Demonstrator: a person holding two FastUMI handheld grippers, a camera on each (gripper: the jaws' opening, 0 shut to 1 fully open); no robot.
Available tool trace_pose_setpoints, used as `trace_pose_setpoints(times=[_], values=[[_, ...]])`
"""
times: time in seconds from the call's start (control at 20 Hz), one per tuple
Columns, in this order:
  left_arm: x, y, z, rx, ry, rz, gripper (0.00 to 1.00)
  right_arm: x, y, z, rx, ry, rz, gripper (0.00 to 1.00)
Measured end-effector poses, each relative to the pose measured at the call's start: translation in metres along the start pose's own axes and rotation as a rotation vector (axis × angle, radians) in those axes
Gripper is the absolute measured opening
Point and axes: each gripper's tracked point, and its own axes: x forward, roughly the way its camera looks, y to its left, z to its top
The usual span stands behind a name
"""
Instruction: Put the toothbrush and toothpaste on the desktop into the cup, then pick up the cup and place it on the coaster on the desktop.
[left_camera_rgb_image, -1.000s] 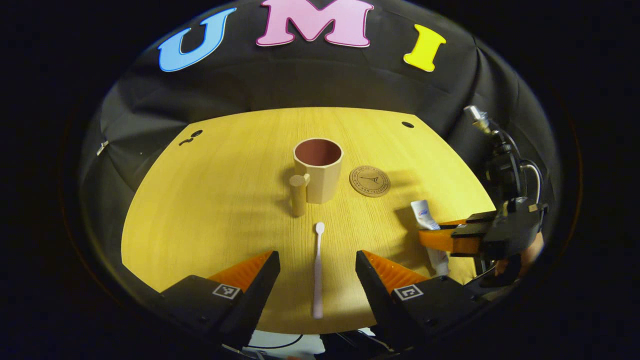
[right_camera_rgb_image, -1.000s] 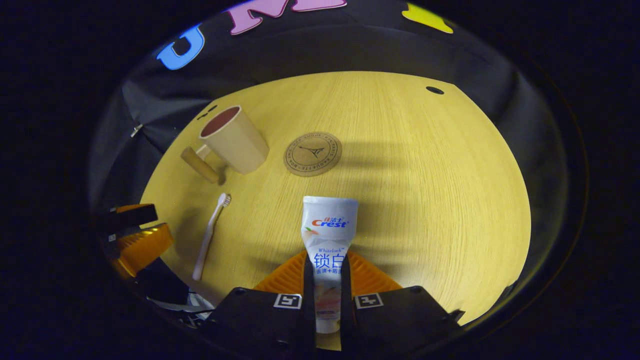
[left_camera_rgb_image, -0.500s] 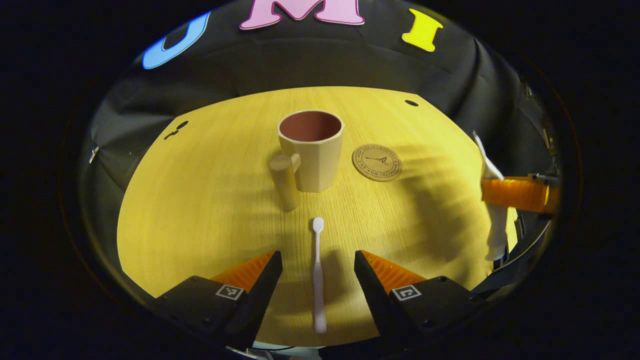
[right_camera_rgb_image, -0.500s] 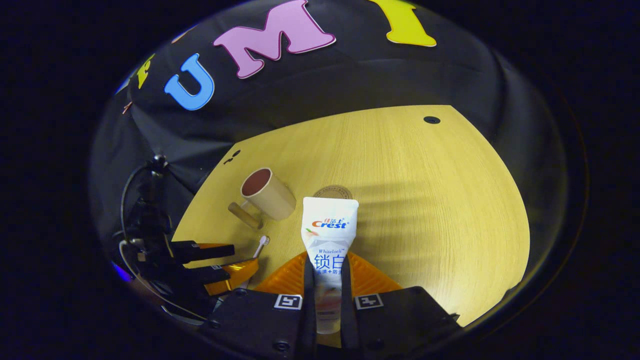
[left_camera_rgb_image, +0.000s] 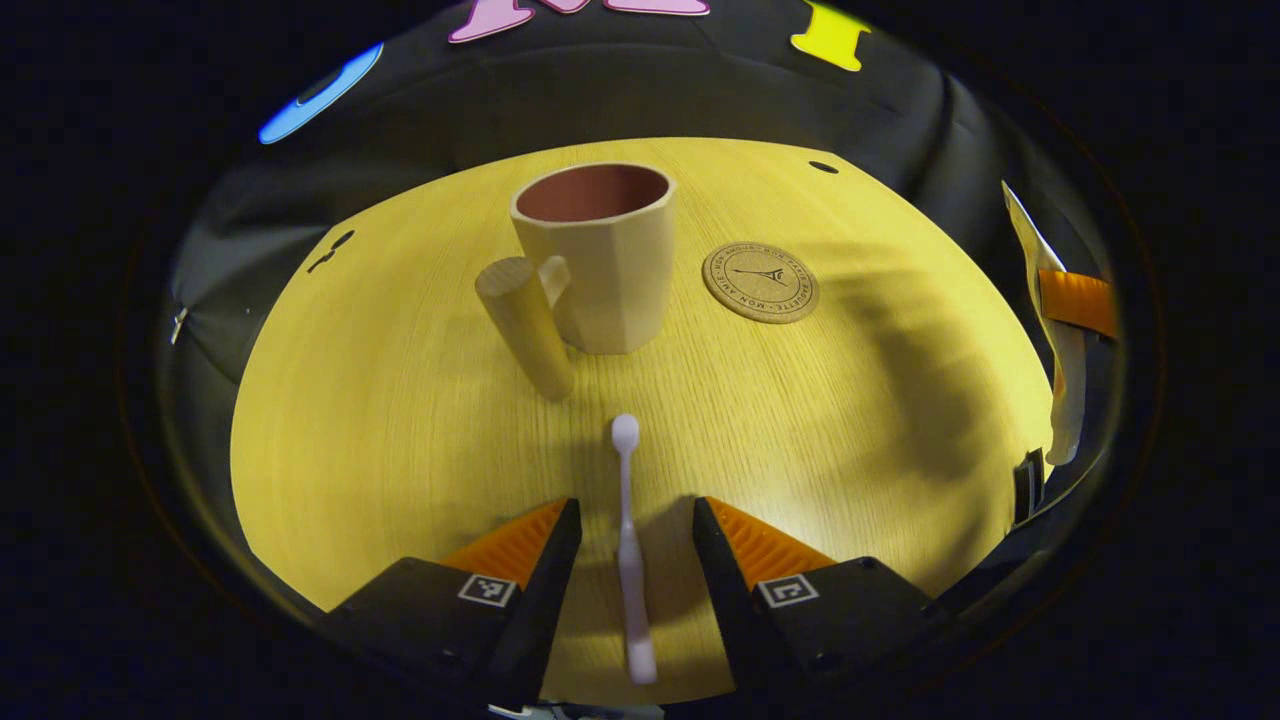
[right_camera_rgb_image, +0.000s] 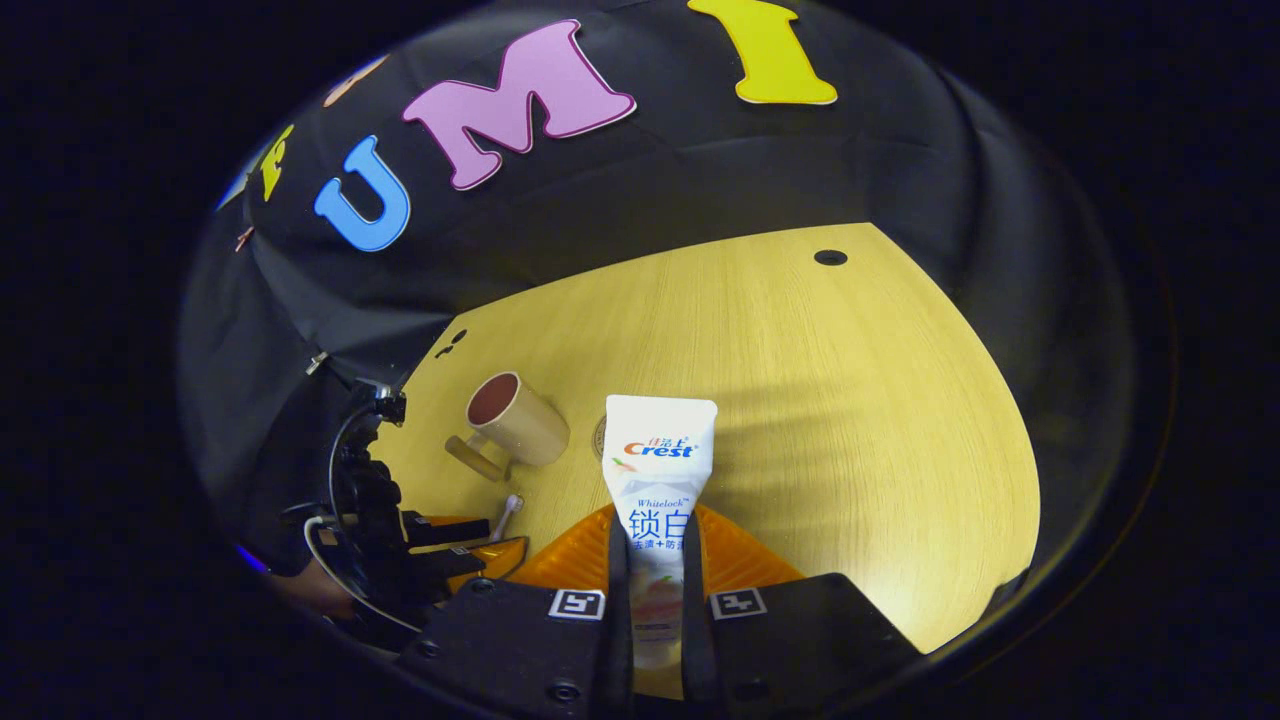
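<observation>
toothpaste (right_camera_rgb_image: 658, 480) clamped by right gripper (right_camera_rgb_image: 655, 590); left gripper (left_camera_rgb_image: 628, 545) straddles toothbrush (left_camera_rgb_image: 629, 540).

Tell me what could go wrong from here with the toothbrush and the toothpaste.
The left gripper straddles the toothbrush with its jaws open; the thin handle lies flat on the desktop, so it may slip or roll as they close. The right gripper pinches the toothpaste low, so the long tube could swing and knock the cup. The cup's handle juts toward the toothbrush, so a lift might clip it.
</observation>
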Motion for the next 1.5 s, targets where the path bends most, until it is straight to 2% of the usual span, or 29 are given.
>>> trace_pose_setpoints(times=[0.2,0.25,0.35,0.4,0.45,0.55,0.75,0.9,1.1,1.5], values=[[0.002,0.003,0.002,-0.048,-0.008,0.016,0.71,-0.001,-0.001,0.004,0.013,-0.012,0.002,0.23],[0.003,0.004,0.006,-0.062,-0.033,0.029,0.63,-0.002,0.0,0.006,0.019,-0.017,0.005,0.23],[0.003,0.004,0.005,-0.041,-0.074,0.012,0.2,-0.004,0.002,0.01,0.024,-0.03,0.009,0.23],[0.004,0.004,0.004,-0.037,-0.078,-0.007,0.19,-0.005,0.001,0.011,0.021,-0.035,0.008,0.23],[0.002,0.005,0.004,-0.04,-0.08,-0.029,0.11,-0.006,0.001,0.012,0.019,-0.04,0.007,0.23],[0.002,0.007,0.006,-0.065,-0.079,-0.069,0.07,-0.008,0.002,0.013,0.021,-0.045,0.003,0.23],[0.0,0.006,0.008,-0.074,-0.087,-0.132,0.06,-0.013,0.009,0.018,0.012,-0.075,0.014,0.23],[-0.019,-0.004,0.004,-0.132,-0.084,-0.223,0.06,-0.013,0.025,0.03,0.004,-0.109,0.049,0.23],[-0.064,0.01,0.022,-0.157,-0.196,-0.224,0.06,-0.01,0.074,0.063,-0.036,-0.174,0.164,0.23],[-0.12,0.023,0.037,-0.208,-0.323,-0.206,0.06,0.008,0.138,0.106,-0.087,-0.227,0.314,0.23]])
